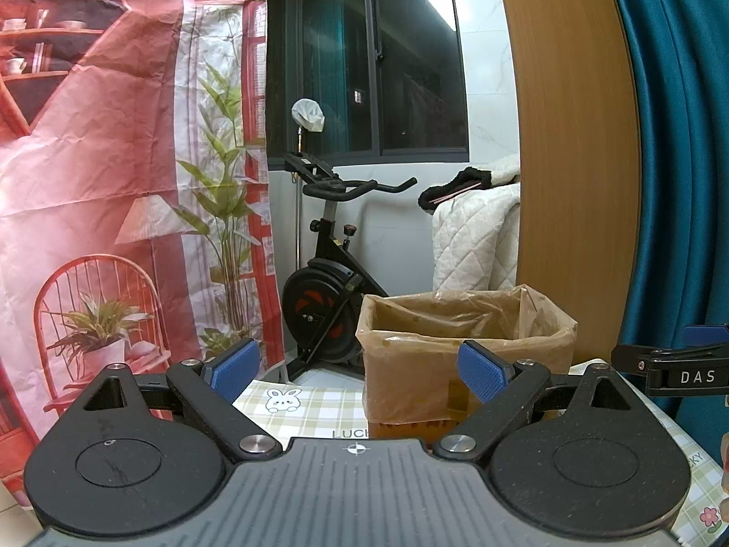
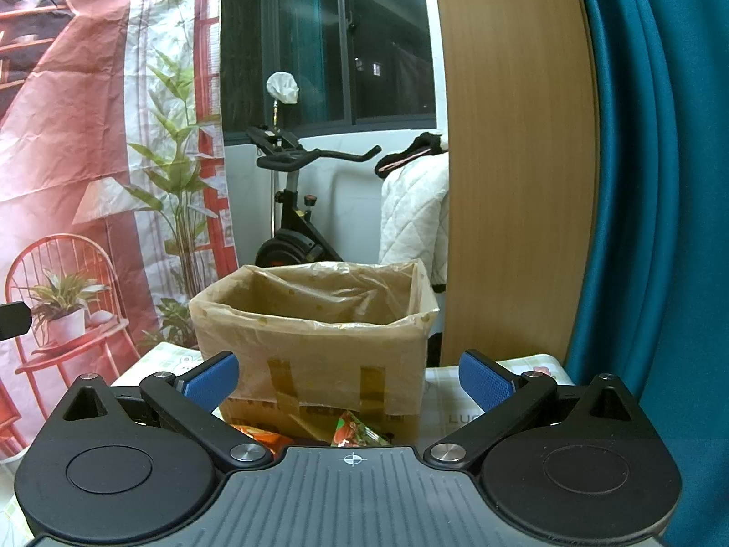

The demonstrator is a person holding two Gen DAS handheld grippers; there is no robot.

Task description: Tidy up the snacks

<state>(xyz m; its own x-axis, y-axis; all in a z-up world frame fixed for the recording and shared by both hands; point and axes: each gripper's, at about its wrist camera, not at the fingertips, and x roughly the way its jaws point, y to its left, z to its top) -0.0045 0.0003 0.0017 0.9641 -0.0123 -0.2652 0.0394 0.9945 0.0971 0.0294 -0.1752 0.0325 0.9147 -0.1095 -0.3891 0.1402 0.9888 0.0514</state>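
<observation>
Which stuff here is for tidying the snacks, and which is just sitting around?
For the job: snack packets, lined box, left tool, right tool, both open.

Just around: exercise bike, quilt, blue curtain, printed backdrop.

Left gripper (image 1: 360, 371) level, blue pads spread wide, nothing between. Right gripper (image 2: 350, 378) likewise, empty.

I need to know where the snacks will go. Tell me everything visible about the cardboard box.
The cardboard box stands upright and open-topped on the checked tablecloth. A translucent plastic liner is folded over its rim and fixed with tape strips. Its inside bottom is hidden. Colourful snack packets lie against its near side.
</observation>
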